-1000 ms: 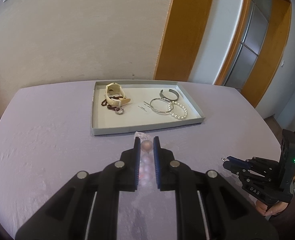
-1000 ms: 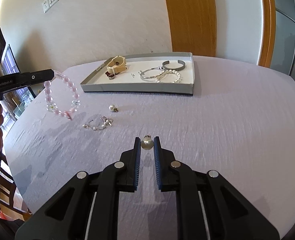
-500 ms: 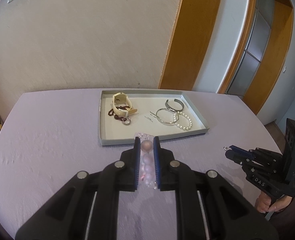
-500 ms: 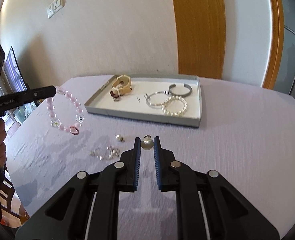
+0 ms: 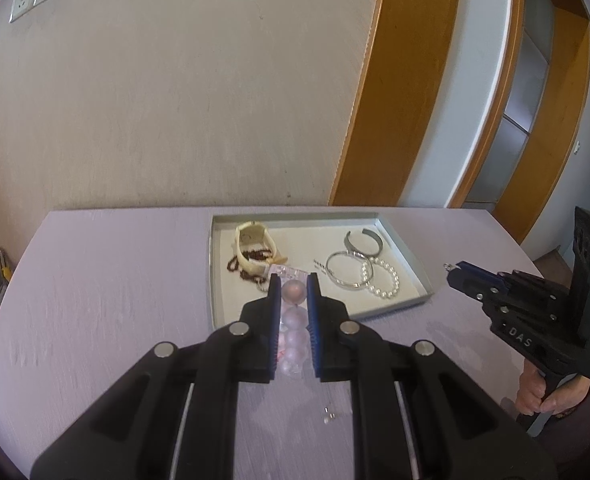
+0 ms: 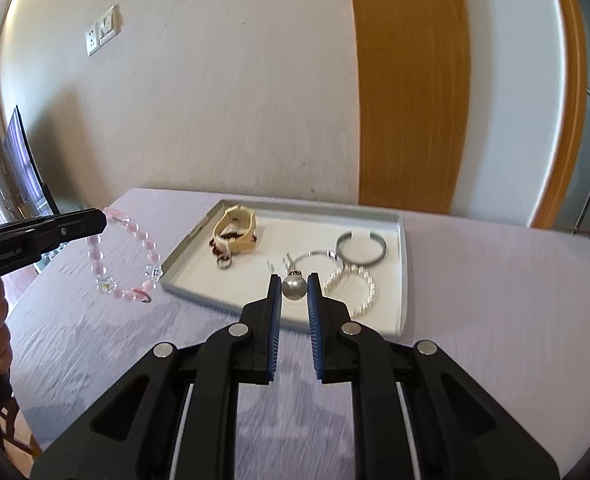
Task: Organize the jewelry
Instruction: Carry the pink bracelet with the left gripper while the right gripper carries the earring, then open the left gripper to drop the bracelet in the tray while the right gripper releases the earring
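We have left tongs (image 5: 294, 286) clamped on pink bead bracelet (image 6: 125, 258), hanging below tips | right tongs (image 6: 294, 286) clamped on pearl pendant (image 6: 293, 287) | both off worktop (image 6: 495, 300) | grey tray (image 6: 404, 280) just ahead, holding watch (image 6: 237, 228), bangles, pearl bracelet (image 6: 351, 290).

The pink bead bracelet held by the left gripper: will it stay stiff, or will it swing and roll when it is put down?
The pink bead bracelet hangs as a drooping loop from the left gripper, so it is probably floppy and may swing. Its round beads might roll slightly in the tray.
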A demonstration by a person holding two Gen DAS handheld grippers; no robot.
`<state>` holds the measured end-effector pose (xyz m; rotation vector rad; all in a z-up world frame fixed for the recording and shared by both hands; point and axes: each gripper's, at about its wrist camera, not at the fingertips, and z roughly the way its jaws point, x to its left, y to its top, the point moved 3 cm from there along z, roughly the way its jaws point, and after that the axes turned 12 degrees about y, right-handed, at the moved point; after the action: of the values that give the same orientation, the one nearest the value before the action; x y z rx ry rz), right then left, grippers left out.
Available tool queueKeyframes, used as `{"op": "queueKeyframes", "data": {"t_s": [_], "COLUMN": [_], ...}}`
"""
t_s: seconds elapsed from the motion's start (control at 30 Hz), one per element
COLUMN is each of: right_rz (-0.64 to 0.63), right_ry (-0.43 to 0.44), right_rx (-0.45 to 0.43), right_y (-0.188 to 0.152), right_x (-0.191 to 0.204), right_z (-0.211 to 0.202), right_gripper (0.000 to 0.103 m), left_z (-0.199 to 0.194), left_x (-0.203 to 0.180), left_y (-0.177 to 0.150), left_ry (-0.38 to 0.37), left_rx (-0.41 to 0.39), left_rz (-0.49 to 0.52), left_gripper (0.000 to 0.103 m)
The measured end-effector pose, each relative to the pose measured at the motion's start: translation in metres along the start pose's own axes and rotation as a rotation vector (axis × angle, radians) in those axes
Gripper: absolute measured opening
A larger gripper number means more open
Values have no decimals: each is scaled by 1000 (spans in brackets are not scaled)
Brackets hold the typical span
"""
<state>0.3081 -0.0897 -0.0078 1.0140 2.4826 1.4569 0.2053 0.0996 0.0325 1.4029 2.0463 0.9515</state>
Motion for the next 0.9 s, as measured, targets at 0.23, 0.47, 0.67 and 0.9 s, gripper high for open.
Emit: {"op": "queueKeyframes", "data": {"t_s": [0.23, 0.47, 0.67, 0.9], "right_rz": [-9, 42, 73, 103], "right_ry": [-1, -3, -9, -11], "right_rx": [3, 34, 61, 80], "right_y": [22, 31, 29, 26], "right_x": [-8, -29, -45, -54], "right_z": [36, 82, 108, 120], "right_gripper": [14, 14, 14, 15], "left_z": [27, 63, 84, 102], "left_x": [1, 2, 6, 5], "left_y": [19, 25, 27, 25], "left_ry": [10, 8, 11, 16], "left_rx": [4, 32, 46, 73], "left_rz": [4, 7, 4, 3], "left_gripper": [13, 13, 13, 13]}}
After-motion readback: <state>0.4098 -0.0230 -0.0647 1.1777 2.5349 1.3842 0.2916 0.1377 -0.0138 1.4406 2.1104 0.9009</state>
